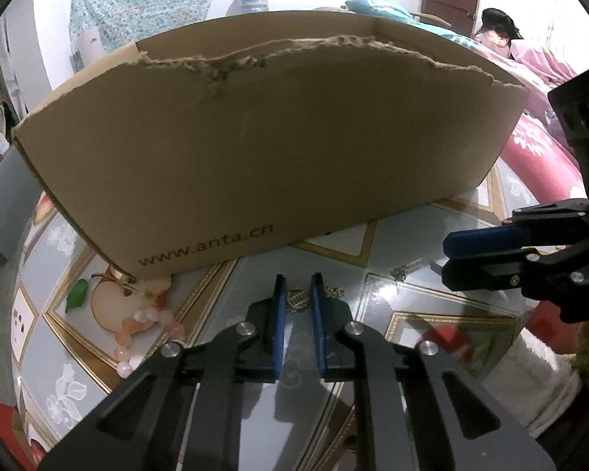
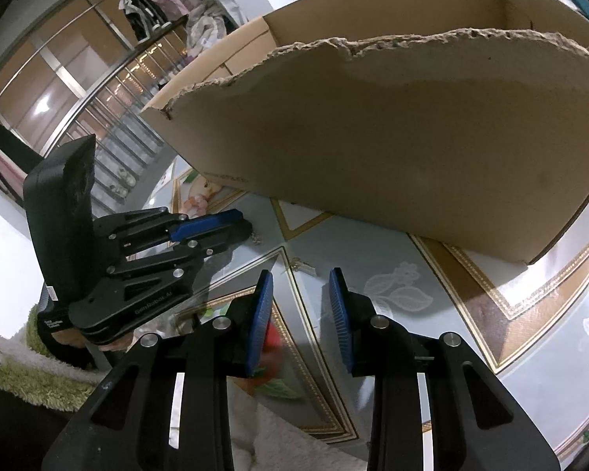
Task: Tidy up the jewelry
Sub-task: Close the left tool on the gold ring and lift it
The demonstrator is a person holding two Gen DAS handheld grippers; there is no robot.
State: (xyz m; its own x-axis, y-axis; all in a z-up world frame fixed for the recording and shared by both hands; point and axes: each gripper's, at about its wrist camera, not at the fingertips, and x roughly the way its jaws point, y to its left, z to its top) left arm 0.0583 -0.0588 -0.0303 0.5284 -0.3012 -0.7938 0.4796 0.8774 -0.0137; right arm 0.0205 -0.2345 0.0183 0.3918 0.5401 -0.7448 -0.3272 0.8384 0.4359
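Pendant point(image 1: 297, 299) between left fingers point(image 1: 279, 314)

We read "www.anta.cn", dark print, low on near wall of cardboard box point(image 1: 278, 149), just ahead-left of left gripper point(image 1: 298, 286) tips. In right wrist view, pale lettering on left gripper's black side plate point(image 2: 137, 306), roughly "GenRobot.AI", partly blurred. Small white label lower on same body, too small for us to read. Right gripper point(image 1: 491, 251) shows only part of pale character at frame edge.
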